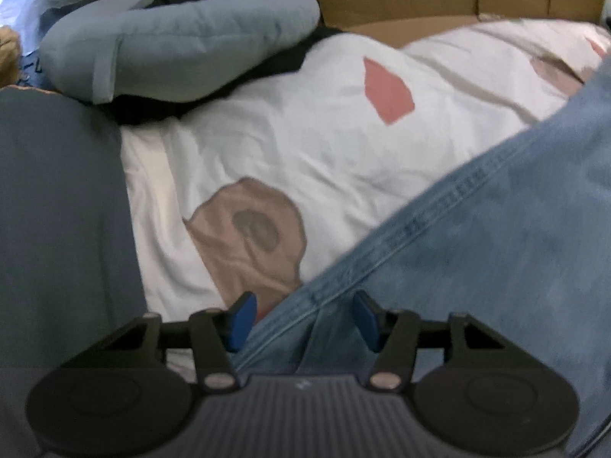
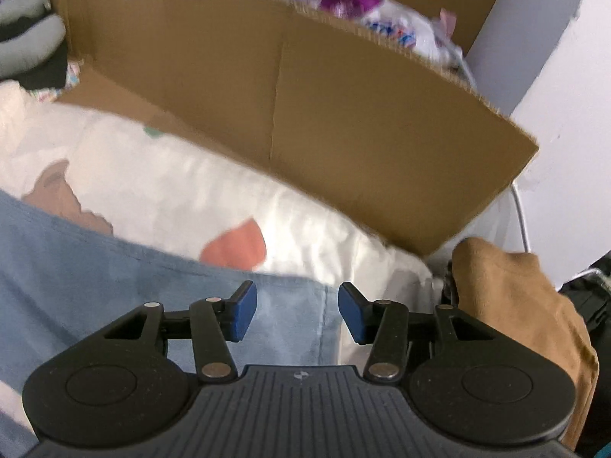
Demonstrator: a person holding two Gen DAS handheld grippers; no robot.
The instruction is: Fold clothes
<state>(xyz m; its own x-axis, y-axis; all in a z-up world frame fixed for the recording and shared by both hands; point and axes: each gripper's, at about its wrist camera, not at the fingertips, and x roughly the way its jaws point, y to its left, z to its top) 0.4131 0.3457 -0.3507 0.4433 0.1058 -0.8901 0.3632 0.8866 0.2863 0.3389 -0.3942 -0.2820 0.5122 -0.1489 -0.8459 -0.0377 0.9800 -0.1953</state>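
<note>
Light blue jeans lie across a white bedcover printed with pink and brown shapes. In the left wrist view a stitched seam of the jeans runs diagonally down between the blue pads of my left gripper, which stands open just over the denim edge. In the right wrist view the jeans fill the lower left, and their hem edge sits between the pads of my right gripper, also open. Neither gripper pinches the fabric.
A grey-blue rolled garment and a dark blue cloth lie at the left. A cardboard box wall stands behind the bedcover. A brown garment sits at the right, near a white wall.
</note>
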